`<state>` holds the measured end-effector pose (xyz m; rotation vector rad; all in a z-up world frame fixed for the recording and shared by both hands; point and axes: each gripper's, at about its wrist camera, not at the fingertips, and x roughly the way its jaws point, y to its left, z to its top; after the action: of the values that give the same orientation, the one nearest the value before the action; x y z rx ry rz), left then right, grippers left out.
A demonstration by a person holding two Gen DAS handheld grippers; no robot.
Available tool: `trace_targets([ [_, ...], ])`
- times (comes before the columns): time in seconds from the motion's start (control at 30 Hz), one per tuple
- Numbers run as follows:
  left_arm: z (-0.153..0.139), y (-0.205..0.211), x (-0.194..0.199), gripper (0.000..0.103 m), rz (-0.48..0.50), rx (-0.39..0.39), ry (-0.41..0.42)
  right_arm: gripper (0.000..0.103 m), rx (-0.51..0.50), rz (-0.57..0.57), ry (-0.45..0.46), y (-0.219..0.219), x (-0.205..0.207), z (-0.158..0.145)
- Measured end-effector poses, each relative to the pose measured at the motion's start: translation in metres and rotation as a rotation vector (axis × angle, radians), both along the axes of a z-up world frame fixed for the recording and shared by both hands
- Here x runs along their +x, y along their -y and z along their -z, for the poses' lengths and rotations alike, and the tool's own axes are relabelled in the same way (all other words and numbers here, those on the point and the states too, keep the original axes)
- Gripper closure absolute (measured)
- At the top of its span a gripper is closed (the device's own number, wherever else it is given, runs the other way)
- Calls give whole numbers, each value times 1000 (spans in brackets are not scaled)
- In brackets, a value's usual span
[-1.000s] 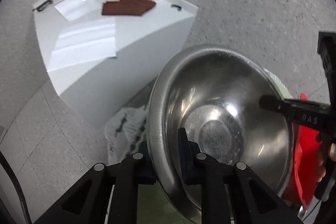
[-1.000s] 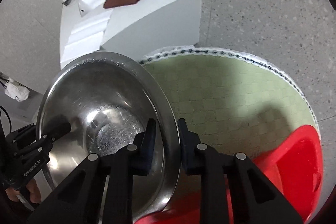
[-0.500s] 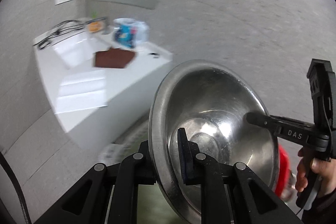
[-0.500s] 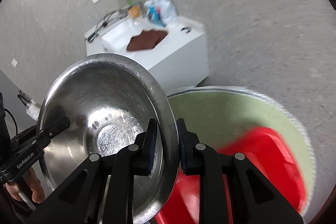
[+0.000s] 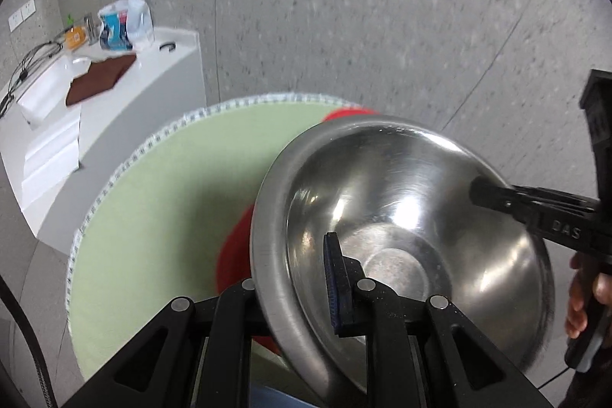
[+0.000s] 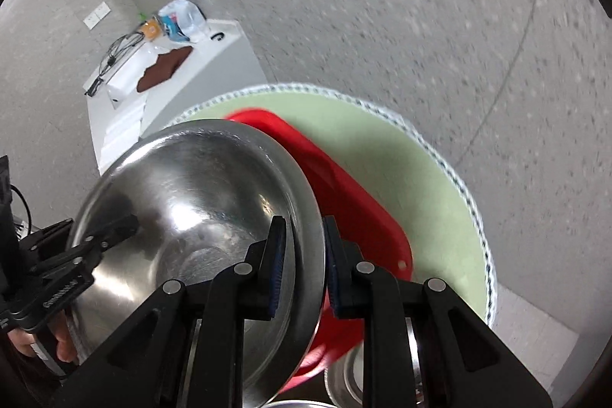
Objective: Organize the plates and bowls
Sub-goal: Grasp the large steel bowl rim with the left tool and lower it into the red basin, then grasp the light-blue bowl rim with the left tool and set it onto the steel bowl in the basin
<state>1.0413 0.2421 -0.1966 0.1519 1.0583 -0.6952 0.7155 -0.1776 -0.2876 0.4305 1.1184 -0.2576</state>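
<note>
We see both grippers clamped on opposite rims of the steel bowl [image 5: 401, 217]: left gripper [image 5: 294, 278], right gripper [image 6: 302, 255]. Bowl tilted above red tray [image 6: 355, 201], possibly touching it, on green mat [image 5: 160, 201].

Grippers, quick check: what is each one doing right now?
Left gripper: closed on the rim of the steel bowl.
Right gripper: closed on the opposite rim of the same steel bowl.

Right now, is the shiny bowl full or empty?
Empty. The steel bowl shows only bare shiny metal inside, in both views, while the left tongs and right tongs pinch its rim.
</note>
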Motion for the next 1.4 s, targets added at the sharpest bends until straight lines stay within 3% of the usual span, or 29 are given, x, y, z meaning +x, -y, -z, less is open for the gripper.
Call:
trace_targets([
  [0.23, 20, 31, 3, 91, -11, 61, -5, 84, 2, -14, -20, -1, -4, 28],
  [0.43, 41, 42, 21, 82, 30, 107, -10, 81, -41, -25, -43, -1, -4, 44],
  [0.5, 47, 45, 24, 75, 38, 110, -19, 80, -44, -26, -39, -2, -4, 47],
  [0.53, 47, 44, 27, 73, 41, 106, -20, 74, -44, -27, -39, -1, -4, 48],
  [0.6, 43, 44, 21, 49, 48, 95, -7, 61, -50, -31, -18, -3, -5, 45],
  [0.63, 37, 40, 19, 42, 44, 90, 8, 49, -49, -35, 0, -4, -6, 42],
  [0.73, 21, 31, 7, 29, 40, 64, 37, 44, -63, -39, 36, -9, -9, 29],
  [0.93, -23, -17, -28, 12, -83, 45, 171, 38, -180, -24, 78, -35, -37, -17],
  [1.0, -34, -40, -44, 5, -140, 47, 215, 35, -177, -43, 108, -50, -50, -32],
  [1.1, -42, -77, -71, 4, -221, 54, 250, 29, -158, -73, 141, -84, -71, -47],
  [1.2, -38, -111, -96, 4, -304, 60, 245, 29, -73, -116, 153, -122, -88, -45],
  [1.4, -3, -155, -145, 4, -391, 64, 171, 29, -29, -194, 88, -181, -107, -13],
])
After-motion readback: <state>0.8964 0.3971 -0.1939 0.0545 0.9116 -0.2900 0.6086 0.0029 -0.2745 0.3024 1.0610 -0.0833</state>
